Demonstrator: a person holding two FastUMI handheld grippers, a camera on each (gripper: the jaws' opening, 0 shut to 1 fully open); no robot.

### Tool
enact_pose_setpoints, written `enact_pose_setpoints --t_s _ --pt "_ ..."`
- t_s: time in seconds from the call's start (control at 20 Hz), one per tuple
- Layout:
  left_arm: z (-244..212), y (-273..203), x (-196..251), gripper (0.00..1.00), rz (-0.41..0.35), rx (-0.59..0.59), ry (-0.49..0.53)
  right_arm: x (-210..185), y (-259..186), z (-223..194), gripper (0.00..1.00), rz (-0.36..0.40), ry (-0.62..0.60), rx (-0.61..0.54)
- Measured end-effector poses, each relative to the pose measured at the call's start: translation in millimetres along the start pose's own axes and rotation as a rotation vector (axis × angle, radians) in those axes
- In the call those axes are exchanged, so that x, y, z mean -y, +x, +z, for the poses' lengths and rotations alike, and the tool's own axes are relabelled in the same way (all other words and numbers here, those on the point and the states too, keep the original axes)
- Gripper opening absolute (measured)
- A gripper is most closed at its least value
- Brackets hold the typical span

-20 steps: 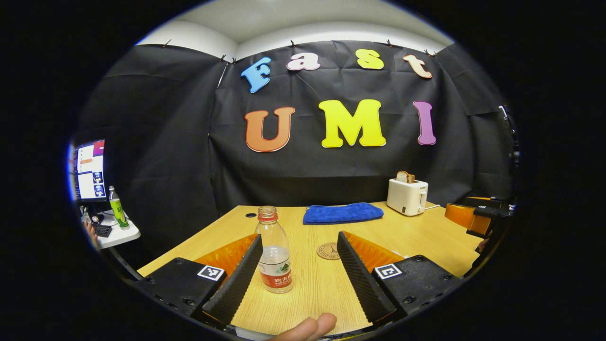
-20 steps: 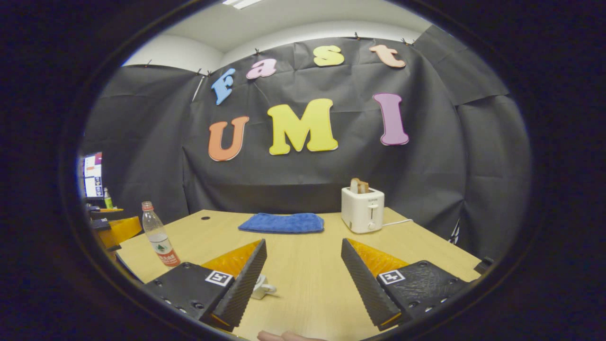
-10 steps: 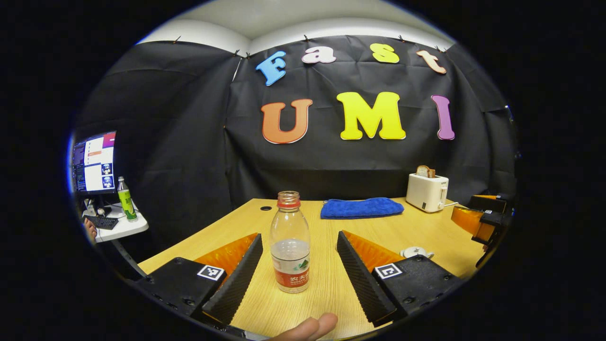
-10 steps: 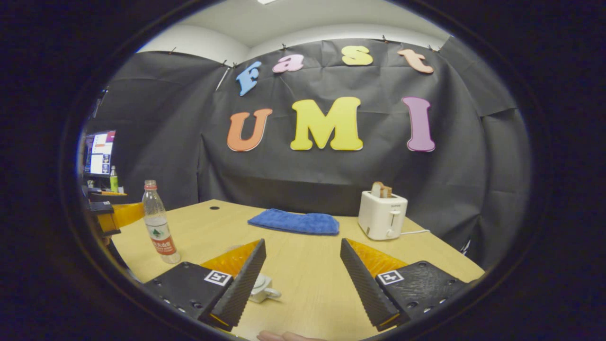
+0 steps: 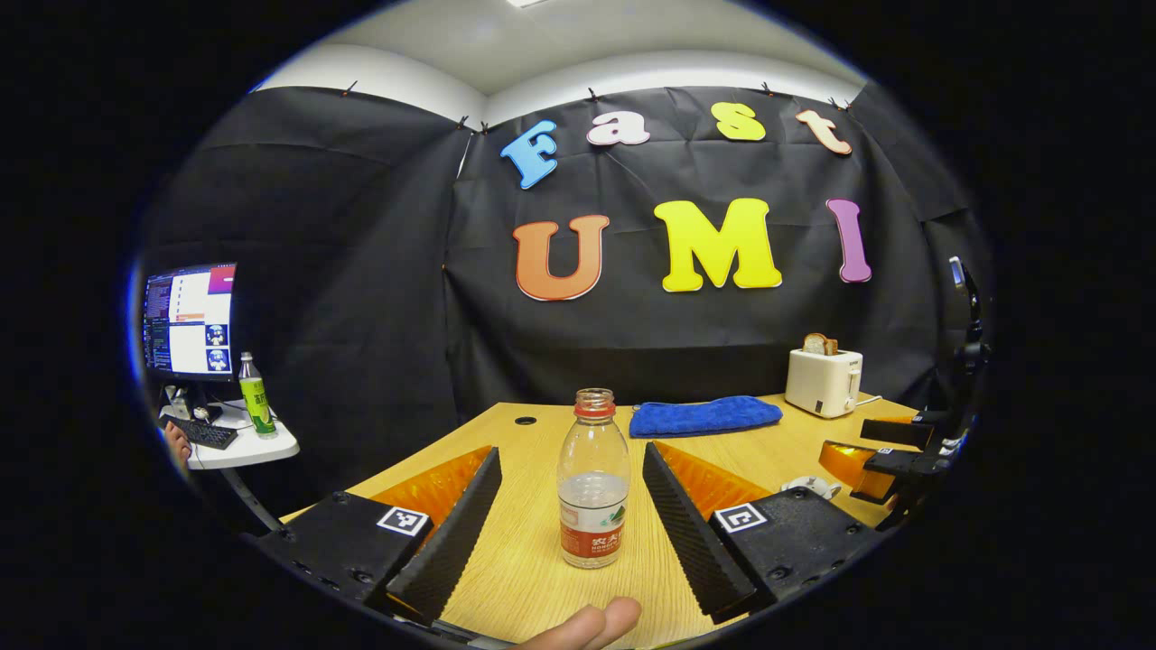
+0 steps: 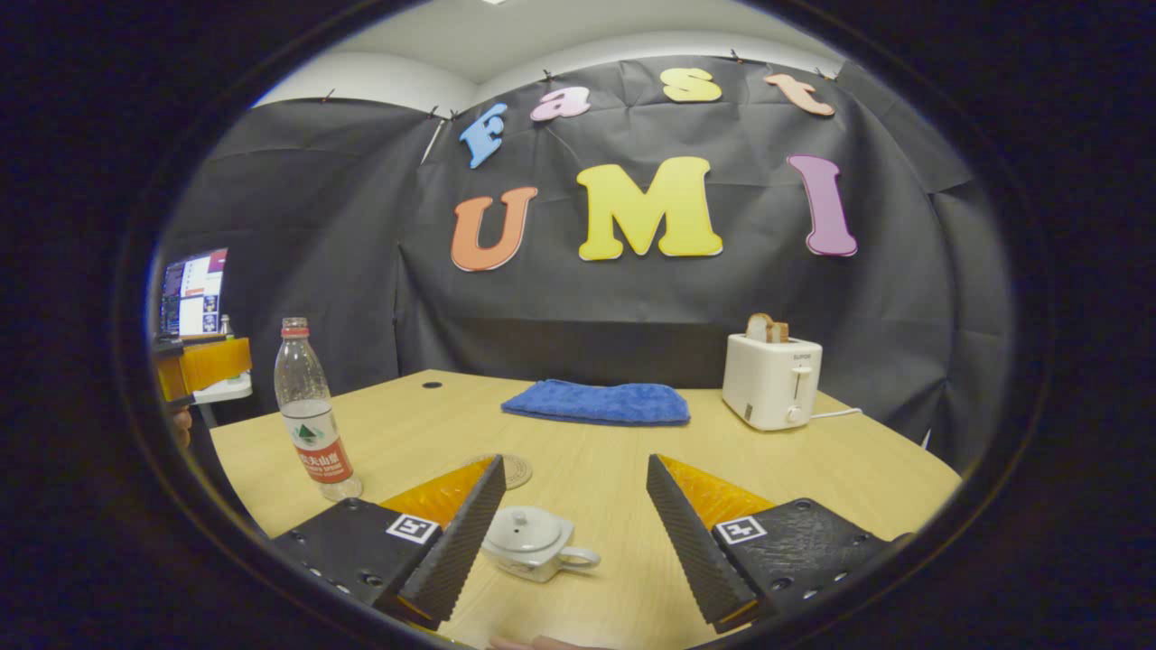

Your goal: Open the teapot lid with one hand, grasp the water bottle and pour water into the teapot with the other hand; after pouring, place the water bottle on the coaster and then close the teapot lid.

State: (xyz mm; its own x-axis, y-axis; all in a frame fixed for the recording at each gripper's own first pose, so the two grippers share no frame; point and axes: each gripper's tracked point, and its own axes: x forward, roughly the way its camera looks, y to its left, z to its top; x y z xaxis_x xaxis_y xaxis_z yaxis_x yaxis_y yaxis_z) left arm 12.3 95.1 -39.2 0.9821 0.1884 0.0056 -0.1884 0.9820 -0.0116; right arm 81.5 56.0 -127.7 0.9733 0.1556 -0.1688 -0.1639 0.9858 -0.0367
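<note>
Teapot [image 6: 535, 542], lid on, sat low on the table [image 6: 632, 451] between the wide-spread fingers of my right gripper [image 6: 569, 542], nearer the left finger and touched by neither. I judged this gripper was placed over the pot to take the lid [image 6: 524, 528] by its knob, since the lid must come off before any pouring; the jaws held nothing.

Bottle [image 5: 593, 492], uncapped and roughly a third full, stood upright between the fingers of my left gripper [image 5: 571, 533], close to centre and slightly toward the right finger, with a clear gap on each side. That gripper was fully open and empty. I judged it was lined up on the bottle's body so that a simple closing would seize it for the pour.

Coaster [image 6: 510, 469] lay flat beyond the teapot, partly hidden by my right gripper's left finger, between bottle and pot; presumably set there as the bottle's resting place after pouring. In the right gripper view the bottle stood well to the left of the teapot. A blue cloth [image 6: 596, 403] and toaster [image 6: 770, 379] stood farther back, apart from the work.
</note>
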Motion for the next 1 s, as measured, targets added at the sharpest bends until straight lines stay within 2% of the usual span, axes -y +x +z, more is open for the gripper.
enact_pose_setpoints --t_s 0.05,0.2,0.3,0.35,0.4,0.45,0.5,0.6,0.7,0.75,0.85,0.9,1.0 --pt "-4 1 -1 0.99 0.002 -0.010 -0.002 -6 4 -4 0.97 0.015 0.004 -0.003" --pt "-14 1 -2 0.99 0.001 -0.031 0.009 -14 16 -23 0.90 0.023 0.001 -0.034" --pt "-28 -1 -5 0.99 0.000 -0.053 0.013 -17 21 -32 0.80 0.023 0.000 -0.045" --pt "-36 -3 -5 0.99 -0.006 -0.071 0.005 -19 22 -32 0.70 0.023 -0.012 -0.039" --pt "-44 -4 -7 0.99 -0.008 -0.089 -0.002 -19 24 -33 0.67 0.018 -0.024 -0.031" --pt "-51 -4 -10 0.99 -0.003 -0.107 -0.008 -21 23 -32 0.57 0.019 -0.029 -0.022" --pt "-54 -4 -14 0.99 0.003 -0.118 -0.014 -22 24 -31 0.53 0.014 -0.035 -0.011" --pt "-53 -3 -19 0.99 0.007 -0.120 -0.025 -21 25 -34 0.40 0.000 -0.039 -0.019" --pt "-48 -3 -20 0.99 0.004 -0.101 -0.037 -25 27 -36 0.26 0.019 -0.018 -0.036" --pt "-46 -4 -18 0.99 -0.005 -0.096 -0.041 -27 28 -36 0.16 0.032 -0.010 -0.047" --pt "-44 -4 -17 0.99 -0.013 -0.088 -0.040 -30 28 -37 0.09 0.042 -0.017 -0.059" --pt "-45 -5 -15 0.99 -0.016 -0.086 -0.034 -29 27 -36 0.12 0.042 -0.026 -0.058" --pt "-46 -5 -11 0.99 -0.027 -0.087 -0.031 -26 24 -40 0.10 0.028 -0.039 -0.060"
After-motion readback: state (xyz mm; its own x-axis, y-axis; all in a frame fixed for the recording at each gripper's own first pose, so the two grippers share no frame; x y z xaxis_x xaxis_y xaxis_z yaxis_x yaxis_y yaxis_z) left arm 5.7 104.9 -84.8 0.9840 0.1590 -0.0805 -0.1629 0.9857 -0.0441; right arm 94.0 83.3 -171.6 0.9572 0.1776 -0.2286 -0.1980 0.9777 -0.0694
